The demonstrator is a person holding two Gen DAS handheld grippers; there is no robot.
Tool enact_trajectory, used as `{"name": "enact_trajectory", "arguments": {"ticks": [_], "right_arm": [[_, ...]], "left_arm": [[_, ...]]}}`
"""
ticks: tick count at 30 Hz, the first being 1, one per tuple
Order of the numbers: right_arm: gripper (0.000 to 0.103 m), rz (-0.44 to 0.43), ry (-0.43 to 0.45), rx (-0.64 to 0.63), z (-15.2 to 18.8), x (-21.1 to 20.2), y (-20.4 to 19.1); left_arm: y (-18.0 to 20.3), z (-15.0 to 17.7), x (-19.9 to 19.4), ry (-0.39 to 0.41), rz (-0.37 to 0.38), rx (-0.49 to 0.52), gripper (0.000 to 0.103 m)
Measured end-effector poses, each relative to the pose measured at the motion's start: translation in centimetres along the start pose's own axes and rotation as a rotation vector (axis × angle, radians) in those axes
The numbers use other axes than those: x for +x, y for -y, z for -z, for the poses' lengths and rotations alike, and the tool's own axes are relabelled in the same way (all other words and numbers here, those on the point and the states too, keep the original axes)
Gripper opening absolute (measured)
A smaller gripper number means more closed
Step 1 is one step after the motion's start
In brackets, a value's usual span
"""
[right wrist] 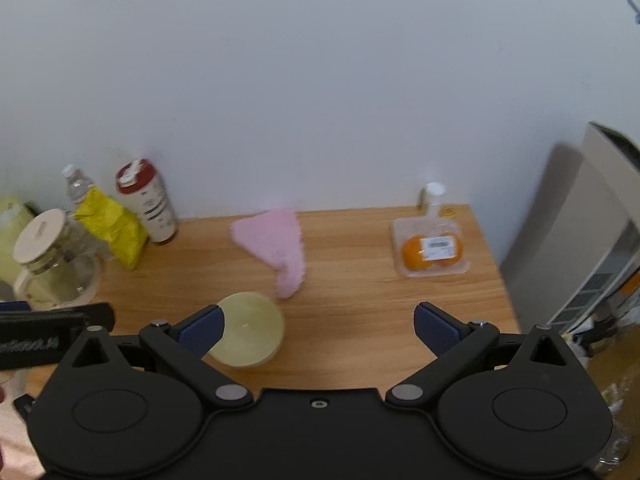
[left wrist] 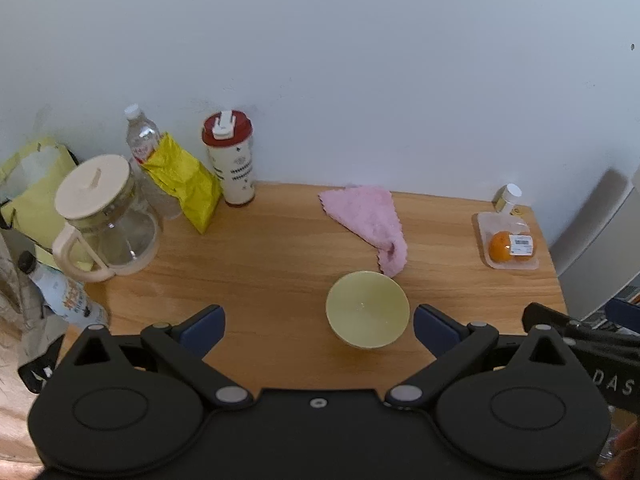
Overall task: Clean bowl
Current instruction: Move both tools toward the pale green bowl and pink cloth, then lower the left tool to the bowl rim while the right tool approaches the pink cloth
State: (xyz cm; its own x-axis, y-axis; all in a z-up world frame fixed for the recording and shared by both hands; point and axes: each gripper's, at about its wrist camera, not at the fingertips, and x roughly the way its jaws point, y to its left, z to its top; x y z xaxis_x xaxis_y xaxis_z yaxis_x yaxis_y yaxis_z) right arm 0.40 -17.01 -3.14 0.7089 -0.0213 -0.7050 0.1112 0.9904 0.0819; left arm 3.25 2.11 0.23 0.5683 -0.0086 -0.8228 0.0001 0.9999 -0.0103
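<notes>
A pale yellow-green bowl (left wrist: 367,309) stands upright on the wooden table (left wrist: 260,264), near its front edge. A pink cloth (left wrist: 368,224) lies crumpled just behind it, its near corner close to the bowl's rim. My left gripper (left wrist: 319,330) is open and empty, held above the table with the bowl between its fingertips and a little ahead. My right gripper (right wrist: 319,328) is open and empty; in its view the bowl (right wrist: 250,330) sits by the left fingertip and the cloth (right wrist: 276,244) lies ahead.
At the back left stand a glass jug with a cream lid (left wrist: 100,220), a yellow packet (left wrist: 188,184), a water bottle (left wrist: 140,136) and a red-lidded tumbler (left wrist: 232,160). A tray of oranges (left wrist: 508,244) and a small bottle (left wrist: 508,198) sit at the right. A wall runs behind the table.
</notes>
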Motion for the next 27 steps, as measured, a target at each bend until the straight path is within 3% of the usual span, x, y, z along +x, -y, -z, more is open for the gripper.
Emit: {"name": "enact_trajectory", "arguments": {"ticks": [5, 12, 16, 23, 27], "right_arm": [[0.103, 0.012, 0.007, -0.016, -0.2, -0.1, -0.8], [0.103, -0.003, -0.113, 0.035, -0.4, 2.2, -1.2], [0.103, -0.035, -0.099, 0.127, -0.3, 2.8, -0.2], [0.102, 0.007, -0.013, -0.01, 0.3, 4.0, -3.0], [0.098, 0.007, 0.013, -0.018, -0.6, 4.5, -2.9]], "left_arm": [[-1.0, -0.3, 0.5, 0.002, 0.008, 0.003, 0.102], [-2.8, -1.0, 2.0, -0.014, 0.025, 0.006, 0.102], [-4.1, -1.2, 3.0, -0.015, 0.027, 0.012, 0.102], [-5.9, -1.3, 5.6, -0.021, 0.028, 0.05, 0.102], [-6.0, -1.6, 8.3, -0.081, 0.048, 0.054, 0.102]]}}
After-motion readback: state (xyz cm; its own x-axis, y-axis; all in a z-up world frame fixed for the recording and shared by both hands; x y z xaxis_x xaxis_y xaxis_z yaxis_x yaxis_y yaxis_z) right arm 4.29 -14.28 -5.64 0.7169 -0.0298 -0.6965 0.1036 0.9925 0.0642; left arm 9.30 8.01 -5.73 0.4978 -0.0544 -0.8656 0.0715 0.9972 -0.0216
